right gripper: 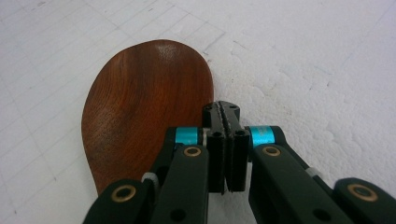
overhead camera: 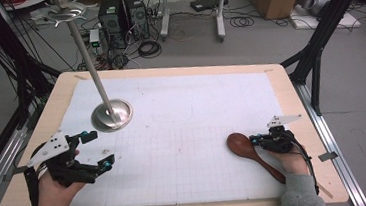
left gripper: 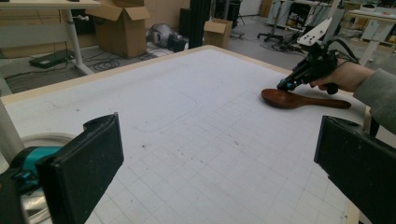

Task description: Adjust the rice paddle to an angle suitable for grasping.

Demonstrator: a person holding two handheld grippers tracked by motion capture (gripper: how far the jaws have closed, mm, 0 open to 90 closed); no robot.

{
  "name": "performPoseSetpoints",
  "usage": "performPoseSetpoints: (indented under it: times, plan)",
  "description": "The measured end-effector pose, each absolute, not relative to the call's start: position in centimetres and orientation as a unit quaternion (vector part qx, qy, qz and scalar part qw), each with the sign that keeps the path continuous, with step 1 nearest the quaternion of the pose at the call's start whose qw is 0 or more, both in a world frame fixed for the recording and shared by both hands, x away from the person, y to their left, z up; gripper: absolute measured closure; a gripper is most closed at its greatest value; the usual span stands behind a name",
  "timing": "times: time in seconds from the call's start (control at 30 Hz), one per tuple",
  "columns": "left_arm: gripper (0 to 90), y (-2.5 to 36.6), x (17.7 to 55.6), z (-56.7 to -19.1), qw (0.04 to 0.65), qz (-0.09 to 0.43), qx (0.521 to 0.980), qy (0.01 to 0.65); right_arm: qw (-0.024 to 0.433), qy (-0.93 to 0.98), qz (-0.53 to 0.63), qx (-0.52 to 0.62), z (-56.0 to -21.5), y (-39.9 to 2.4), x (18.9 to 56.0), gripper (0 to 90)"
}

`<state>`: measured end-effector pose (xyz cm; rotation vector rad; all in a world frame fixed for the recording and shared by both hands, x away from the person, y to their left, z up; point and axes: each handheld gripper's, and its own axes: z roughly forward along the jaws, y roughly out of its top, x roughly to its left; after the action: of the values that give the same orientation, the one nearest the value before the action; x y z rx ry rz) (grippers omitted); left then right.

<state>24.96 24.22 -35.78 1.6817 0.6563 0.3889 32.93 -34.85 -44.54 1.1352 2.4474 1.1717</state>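
Note:
A dark wooden spoon (overhead camera: 239,145) lies on the white gridded mat at the table's right, its handle running toward the near right corner. My right gripper (overhead camera: 253,139) hovers at the right rim of the spoon's bowl. In the right gripper view its jaws (right gripper: 221,109) are pressed together with nothing between them, over the edge of the spoon (right gripper: 140,102). My left gripper (overhead camera: 100,150) is held at the table's near left, wide open and empty (left gripper: 219,144). From the left gripper view the spoon (left gripper: 289,99) and the right gripper (left gripper: 283,85) lie far across the mat.
A steel stand with a round base (overhead camera: 112,115) and a slanted pole carrying a dish (overhead camera: 65,12) stands at the mat's left, just beyond my left gripper. The wooden table edge (overhead camera: 290,93) frames the mat. Cardboard boxes, cables and computer towers sit on the floor behind.

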Motion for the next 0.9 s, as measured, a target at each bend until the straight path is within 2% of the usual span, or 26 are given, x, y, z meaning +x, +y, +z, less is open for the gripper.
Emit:
performPoseSetpoints:
  times: [0.9]
  plan:
    - [1.8,23.7,25.3,-35.9,0.601,0.166,0.729,0.281,0.083,0.863,0.380,0.323,-44.1,-32.2,32.6,89.2]
